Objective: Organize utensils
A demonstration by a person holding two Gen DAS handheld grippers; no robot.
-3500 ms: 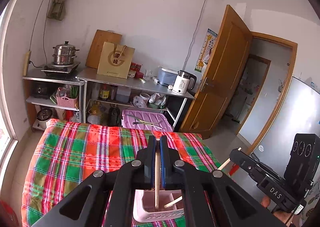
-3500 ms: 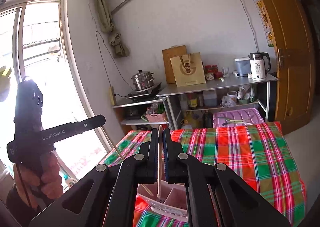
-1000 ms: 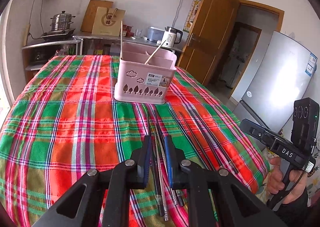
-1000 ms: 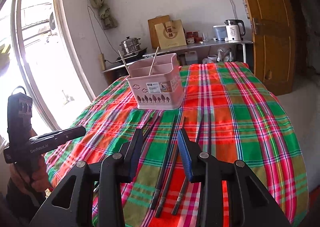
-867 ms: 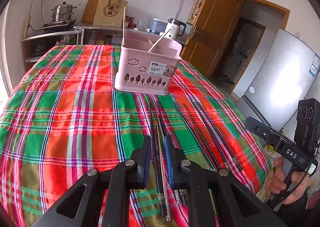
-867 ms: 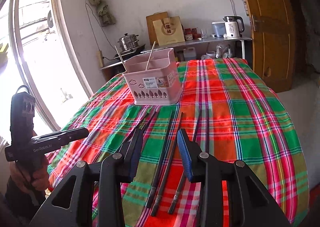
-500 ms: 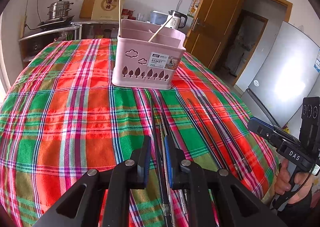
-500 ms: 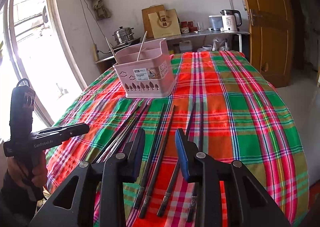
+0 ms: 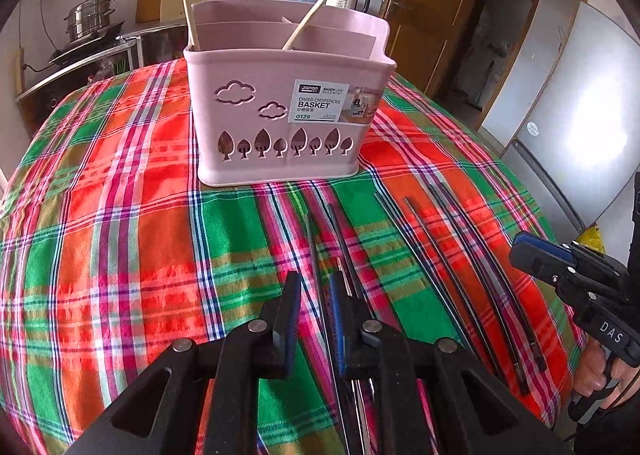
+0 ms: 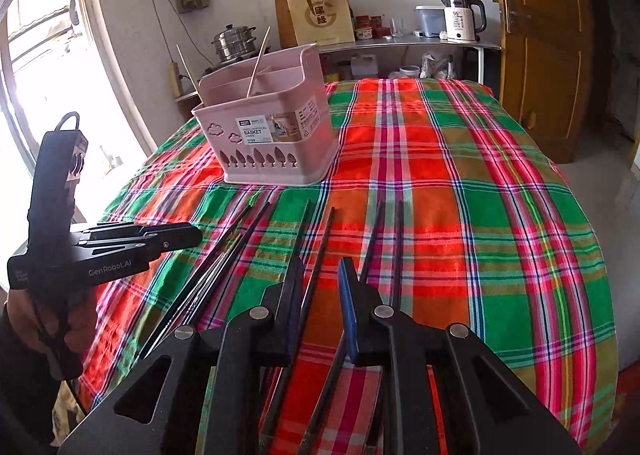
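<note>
Right wrist view: I count one pink basket [image 10: 276, 143] on the plaid tablecloth [image 10: 500, 215], with two pale wooden chopsticks [image 10: 258, 63] standing in it. Dark chopsticks [image 10: 376, 231] lie in front in three loose pairs, plus some thin metal ones [image 10: 208, 275] I cannot count exactly. My right gripper [image 10: 320, 279] has just been closing; its jaws straddle one dark chopstick [image 10: 320, 251] without pressing it. My left gripper [image 9: 316, 291] stands narrowly parted over a dark stick, gripping nothing.
</note>
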